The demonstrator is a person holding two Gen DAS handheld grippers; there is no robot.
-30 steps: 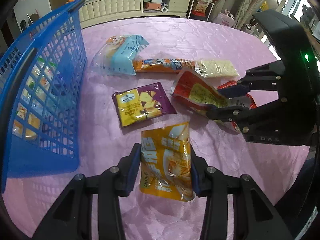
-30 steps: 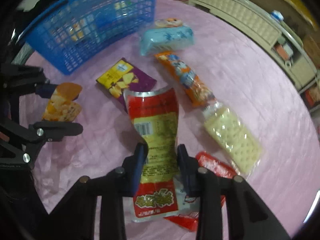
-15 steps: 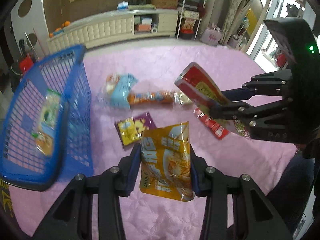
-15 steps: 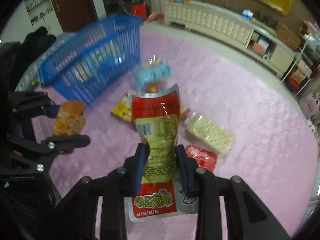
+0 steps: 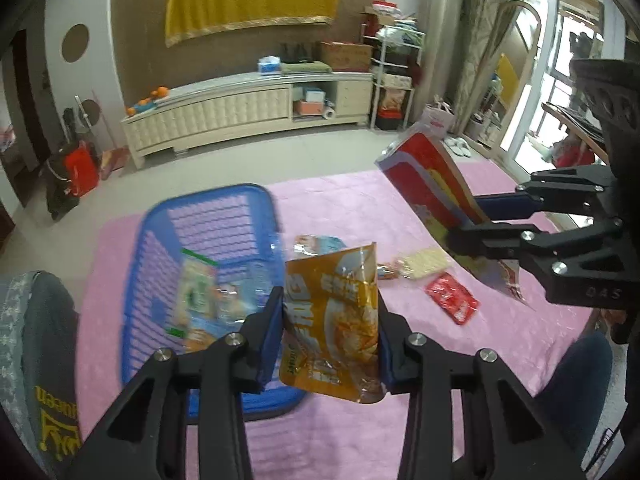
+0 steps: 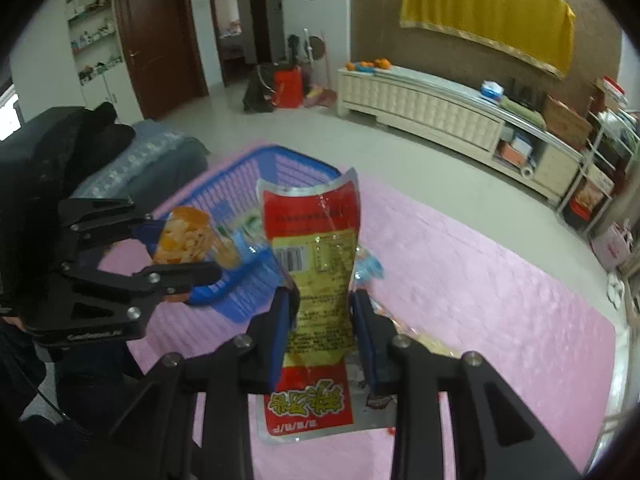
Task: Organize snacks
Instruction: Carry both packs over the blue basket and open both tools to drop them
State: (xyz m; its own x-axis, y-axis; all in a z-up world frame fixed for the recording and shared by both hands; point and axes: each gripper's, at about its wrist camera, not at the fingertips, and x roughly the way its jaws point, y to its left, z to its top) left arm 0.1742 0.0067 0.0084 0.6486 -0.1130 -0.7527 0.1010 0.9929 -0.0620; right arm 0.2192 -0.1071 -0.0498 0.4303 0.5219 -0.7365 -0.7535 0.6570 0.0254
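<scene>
Fingers of the left gripper are tightening on an orange snack pouch, which sits pinched between the blue pads. A second ago both packets hung just above the pink tablecloth; now both are lifted well clear of it, and the blue basket, which was off to the left, lies under and behind the orange pouch. To the right, the right gripper clamps a tall red and yellow packet upright, also high over the cloth. Left on the table are a pale cracker pack, a small red sachet and a light blue packet. Both lifted snacks look ready to go into the basket, which already holds a few packets
</scene>
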